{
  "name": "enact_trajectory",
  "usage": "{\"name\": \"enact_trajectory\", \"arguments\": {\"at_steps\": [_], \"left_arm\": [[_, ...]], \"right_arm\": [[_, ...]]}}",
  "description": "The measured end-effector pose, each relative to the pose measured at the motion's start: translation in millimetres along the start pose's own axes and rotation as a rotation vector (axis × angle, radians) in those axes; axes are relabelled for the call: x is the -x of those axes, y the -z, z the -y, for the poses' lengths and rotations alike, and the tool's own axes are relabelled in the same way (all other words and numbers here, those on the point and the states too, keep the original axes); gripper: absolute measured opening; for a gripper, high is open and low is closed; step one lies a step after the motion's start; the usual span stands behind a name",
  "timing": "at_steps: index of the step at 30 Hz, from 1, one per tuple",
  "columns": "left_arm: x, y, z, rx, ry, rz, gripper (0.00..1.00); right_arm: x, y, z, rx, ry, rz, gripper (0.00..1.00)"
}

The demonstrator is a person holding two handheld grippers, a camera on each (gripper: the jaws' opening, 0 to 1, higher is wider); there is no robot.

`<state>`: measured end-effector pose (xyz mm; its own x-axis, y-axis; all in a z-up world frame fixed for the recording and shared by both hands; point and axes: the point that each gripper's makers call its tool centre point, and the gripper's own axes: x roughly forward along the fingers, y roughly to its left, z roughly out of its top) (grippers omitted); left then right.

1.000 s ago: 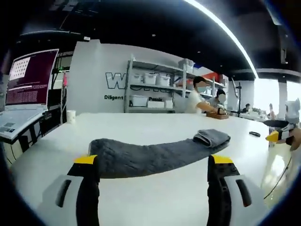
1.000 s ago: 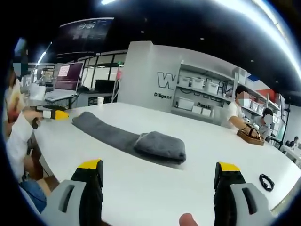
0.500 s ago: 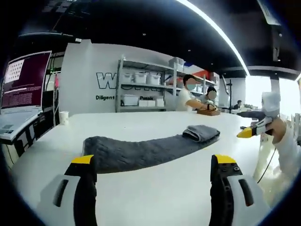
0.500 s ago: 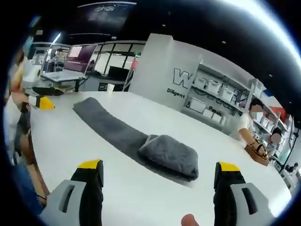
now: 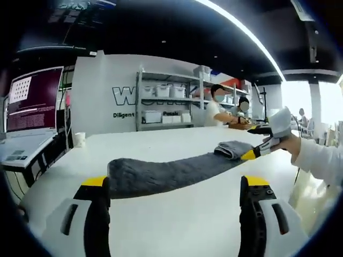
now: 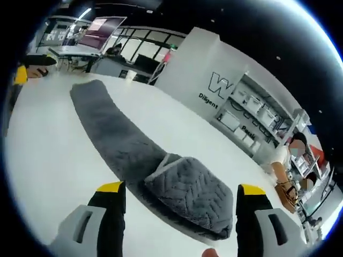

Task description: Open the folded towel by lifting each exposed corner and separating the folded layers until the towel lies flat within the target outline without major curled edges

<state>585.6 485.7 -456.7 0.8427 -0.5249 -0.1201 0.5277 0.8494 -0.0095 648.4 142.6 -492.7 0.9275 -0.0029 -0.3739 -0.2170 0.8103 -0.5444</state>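
Observation:
A grey quilted towel (image 5: 166, 171) lies as a long strip across the white table (image 5: 161, 219), with a folded bundle at its far right end (image 5: 233, 148). My left gripper (image 5: 174, 184) is open, just short of the strip's near left end. In the right gripper view the folded bundle (image 6: 190, 190) sits right in front of my right gripper (image 6: 179, 193), which is open with its jaws either side of it, and the strip (image 6: 102, 120) runs away to the upper left. The right gripper (image 5: 256, 151) also shows in the left gripper view, held by a hand next to the bundle.
A laptop (image 5: 27, 107) on a stand is at the table's left, with a white cup (image 5: 79, 139) near it. Shelves with bins (image 5: 169, 104) line the back wall, and two people (image 5: 220, 107) sit at a far table. The left gripper's yellow tip (image 6: 21, 72) shows at far left.
The right gripper has moved in close over the folded bundle, which now looms between its jaws. The left gripper view has shifted slightly; the towel has not moved.

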Motion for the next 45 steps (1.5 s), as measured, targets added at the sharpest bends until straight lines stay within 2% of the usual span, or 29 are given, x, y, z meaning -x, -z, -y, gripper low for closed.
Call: {"name": "enact_trajectory", "arguments": {"at_steps": [6,13,15,16,20,24,27,29,34,36,42,45], "left_arm": [[2,-0.9,-3.7,0.003,-0.007,0.011,1.0],[2,1.3,-5.2,0.009,-0.005,0.013,1.0],[1,1.9,-5.5,0.01,-0.004,0.013,1.0],[1,3.7,-5.8,0.01,-0.003,0.007,1.0],[1,5.3,-7.2,0.013,-0.003,0.006,1.0],[2,5.8,-9.1,0.017,-0.006,0.008,1.0],[3,6.4,-10.1,0.02,-0.006,0.008,1.0],[3,6.6,-10.8,0.021,-0.006,0.009,1.0],[3,6.1,-10.2,0.021,-0.004,0.009,1.0],[3,5.6,-9.8,0.021,-0.002,0.011,1.0],[3,4.6,-7.4,0.023,0.004,0.013,1.0],[4,4.1,-6.1,0.023,0.007,0.014,1.0]], "right_arm": [[-22,9.9,-4,0.034,0.004,-0.055,0.81],[-31,10.5,-10,0.118,0.009,-0.059,0.64],[-34,12.5,-15,0.127,-0.013,-0.069,0.55],[-36,14.5,-25,0.13,-0.053,-0.075,0.5],[-37,14.6,-37,0.163,-0.089,-0.071,0.32],[-39,16.1,-44,0.166,-0.126,-0.076,0.19],[-40,16.4,-42,0.16,-0.126,-0.074,0.11],[-39,14.2,-39,0.115,-0.128,-0.063,0.04],[-33,6.5,-30,0.003,-0.153,-0.039,0.01],[-30,-1.7,-21,-0.038,-0.151,-0.002,0.01],[-19,-21.9,13,-0.333,-0.168,0.097,0.0],[-14,-22.8,38,-0.4,-0.132,0.115,0.0]]}}
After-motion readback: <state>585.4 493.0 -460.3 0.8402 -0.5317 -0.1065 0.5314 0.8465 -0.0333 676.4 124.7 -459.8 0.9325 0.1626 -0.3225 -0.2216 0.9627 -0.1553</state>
